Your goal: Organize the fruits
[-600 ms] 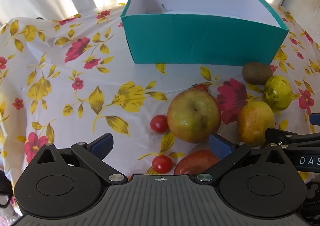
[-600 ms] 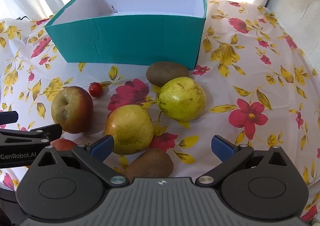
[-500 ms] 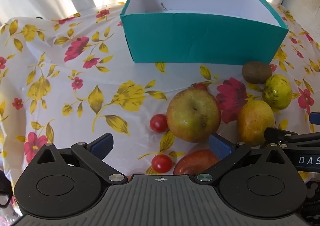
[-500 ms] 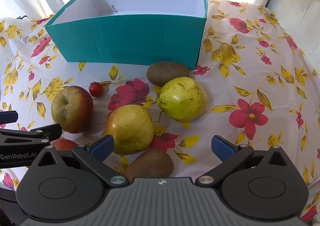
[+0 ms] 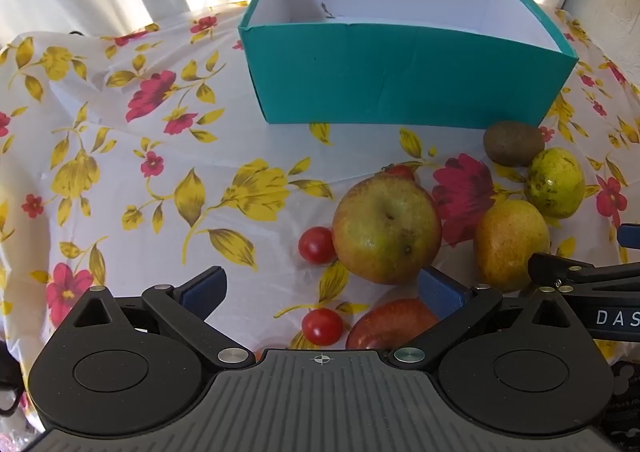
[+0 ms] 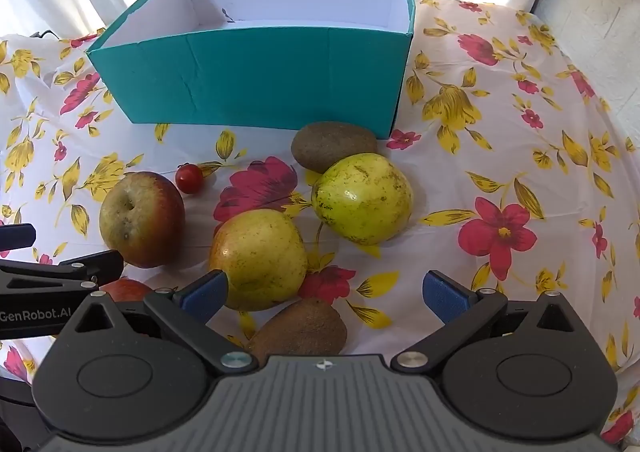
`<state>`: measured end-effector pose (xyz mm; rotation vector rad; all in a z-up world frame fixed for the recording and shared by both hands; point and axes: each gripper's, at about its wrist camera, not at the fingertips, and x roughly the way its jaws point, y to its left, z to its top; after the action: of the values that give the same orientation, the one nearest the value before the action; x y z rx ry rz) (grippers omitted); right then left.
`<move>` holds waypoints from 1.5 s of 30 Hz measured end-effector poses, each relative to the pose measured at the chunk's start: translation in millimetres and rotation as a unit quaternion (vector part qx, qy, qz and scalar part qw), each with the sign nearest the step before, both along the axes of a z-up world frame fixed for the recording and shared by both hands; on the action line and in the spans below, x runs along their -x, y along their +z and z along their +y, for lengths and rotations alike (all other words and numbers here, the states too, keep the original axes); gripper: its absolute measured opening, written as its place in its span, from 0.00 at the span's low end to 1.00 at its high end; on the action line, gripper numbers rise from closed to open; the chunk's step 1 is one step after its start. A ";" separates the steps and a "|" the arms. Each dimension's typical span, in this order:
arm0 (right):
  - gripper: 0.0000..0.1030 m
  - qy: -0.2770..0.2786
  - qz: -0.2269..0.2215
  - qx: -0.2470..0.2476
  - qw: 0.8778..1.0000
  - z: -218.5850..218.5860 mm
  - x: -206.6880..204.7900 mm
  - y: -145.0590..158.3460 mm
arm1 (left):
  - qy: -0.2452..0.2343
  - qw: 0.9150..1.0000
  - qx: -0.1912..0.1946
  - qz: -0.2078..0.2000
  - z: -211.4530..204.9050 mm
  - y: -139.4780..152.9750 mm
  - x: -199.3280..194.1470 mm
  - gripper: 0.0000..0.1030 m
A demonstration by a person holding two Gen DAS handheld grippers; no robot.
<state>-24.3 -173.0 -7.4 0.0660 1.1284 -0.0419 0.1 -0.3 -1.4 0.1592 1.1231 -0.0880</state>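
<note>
1. While every fruit lies loose on the flowered white plastic tablecloth, the open teal cardboard box waits at twelve o'clock of the pile; what shows of its white inside is bare, so the sorting looks not yet begun.
2. The left gripper hovers low with its blue-padded fingers spread wide and nothing between them; a small red cherry tomato sits just inside the gap, and a red apple lies under the right-hand pad.
3. At one o'clock from that claw rests the large red-and-green apple, with a second cherry tomato touching or nearly touching its nine o'clock side and a third tomato peeking behind it.
4. The right gripper is likewise parted and empty, poised over a brown fuzzy kiwi; the yellow pear-like fruit sits at eleven o'clock, against its left pad.
5. Farther on, a spotted green round fruit lies against a second brown kiwi close to the box's front wall.
6. Both claws look set for a simple near-first pick, the box kept close behind for a short carry; the round fruit may roll on the slick cloth.
</note>
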 end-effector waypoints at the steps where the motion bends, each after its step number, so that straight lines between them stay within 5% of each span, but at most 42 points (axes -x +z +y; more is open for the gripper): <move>1: 1.00 0.000 0.000 0.000 1.000 0.0 -0.1 0.1 | 0.000 1.000 0.000 0.000 0.0 0.1 -0.1 1.00; 45: 1.00 -0.001 -0.002 0.009 1.000 1.1 -0.9 0.0 | 0.006 1.000 0.011 0.011 1.6 -7.0 0.3 1.00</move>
<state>-23.4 -171.9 -7.4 0.0519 1.1238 -0.0534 -0.2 1.3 -8.3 0.1319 1.1434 -0.0929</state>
